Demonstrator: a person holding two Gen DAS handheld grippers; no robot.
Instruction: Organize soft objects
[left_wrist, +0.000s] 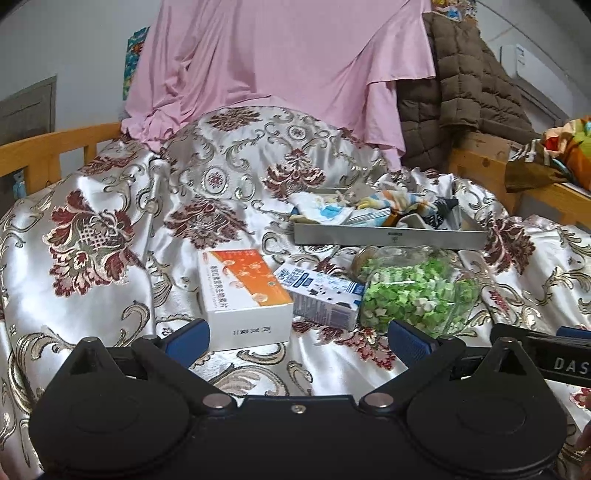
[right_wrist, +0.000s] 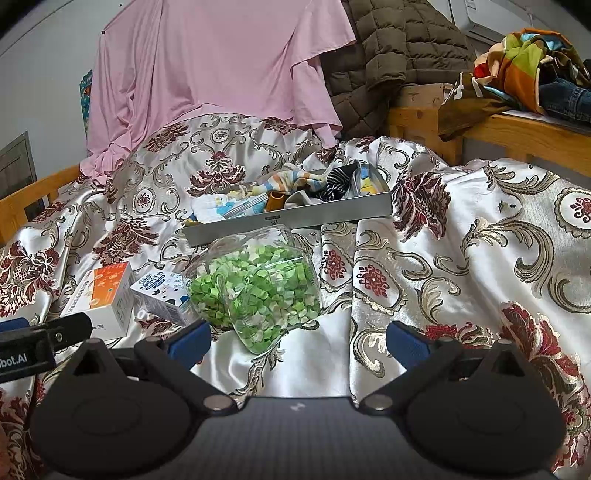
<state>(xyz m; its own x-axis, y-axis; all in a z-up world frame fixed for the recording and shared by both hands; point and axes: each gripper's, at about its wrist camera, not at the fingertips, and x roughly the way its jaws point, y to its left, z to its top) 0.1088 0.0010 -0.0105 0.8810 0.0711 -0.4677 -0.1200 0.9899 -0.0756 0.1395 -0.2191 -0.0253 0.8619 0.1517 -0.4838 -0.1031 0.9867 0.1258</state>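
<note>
A grey metal tray (left_wrist: 388, 236) (right_wrist: 295, 219) lies on the floral satin bedspread and holds several soft items: striped socks (right_wrist: 291, 181), a dark patterned sock (right_wrist: 334, 184) and a white-blue cloth (left_wrist: 325, 212). My left gripper (left_wrist: 299, 338) is open and empty, low over the bedspread in front of an orange-white box (left_wrist: 243, 295). My right gripper (right_wrist: 299, 341) is open and empty, just in front of a clear jar of green paper stars (right_wrist: 258, 288) (left_wrist: 413, 291). The tray is apart from both grippers, further back.
A blue-white milk carton (left_wrist: 321, 291) (right_wrist: 162, 291) lies between the box and the jar. A pink sheet (left_wrist: 280, 66) and a brown quilted jacket (right_wrist: 391, 48) hang at the back. A wooden bed rail (right_wrist: 517, 136) with colourful clothes (right_wrist: 528, 62) runs at the right.
</note>
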